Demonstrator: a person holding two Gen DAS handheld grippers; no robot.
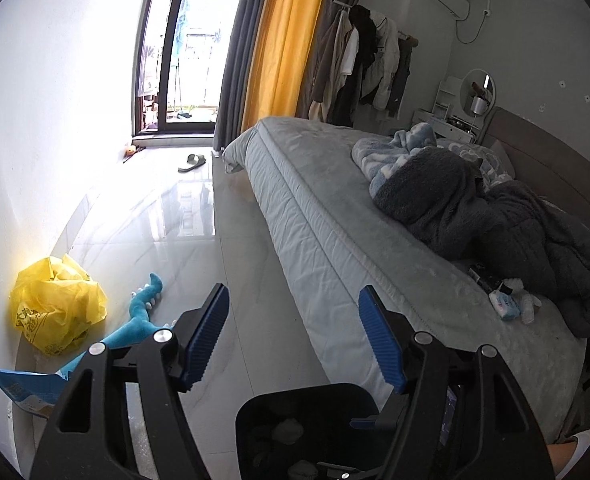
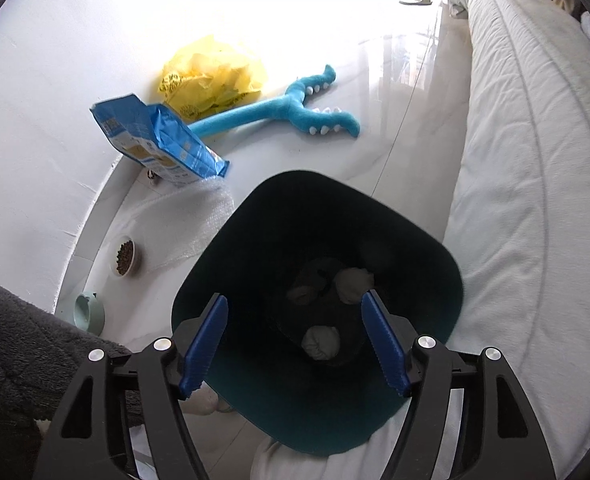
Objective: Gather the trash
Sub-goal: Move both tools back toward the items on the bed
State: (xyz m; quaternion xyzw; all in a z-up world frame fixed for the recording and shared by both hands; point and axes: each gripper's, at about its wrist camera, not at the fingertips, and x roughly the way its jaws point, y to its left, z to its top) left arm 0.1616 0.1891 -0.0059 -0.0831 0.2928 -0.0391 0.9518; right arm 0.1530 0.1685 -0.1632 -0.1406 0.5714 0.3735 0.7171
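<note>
A dark teal trash bin [image 2: 415, 248] stands on the floor beside the bed, with several crumpled white paper wads [image 2: 321, 343] inside. My right gripper [image 2: 295, 344] is open and empty, right above the bin's mouth. My left gripper [image 1: 295, 336] is open and empty, held above the floor by the bed edge, with the bin [image 1: 255, 412] just below it. A white crumpled wad [image 1: 531, 308] and a blue tissue pack [image 1: 505, 304] lie on the bed. A crumpled yellow plastic bag [image 1: 55, 304] sits against the wall; it also shows in the right wrist view [image 2: 211, 72].
A blue plush toy [image 2: 287, 112] and a blue pet-food bag [image 2: 159, 140] lie on the floor by the wall, with bubble wrap [image 2: 187, 224], a kibble bowl [image 2: 125, 256] and a green bowl [image 2: 91, 312]. The bed [image 1: 335, 216] carries heaped grey blankets [image 1: 495, 220]. A slipper [image 1: 193, 162] lies near the window.
</note>
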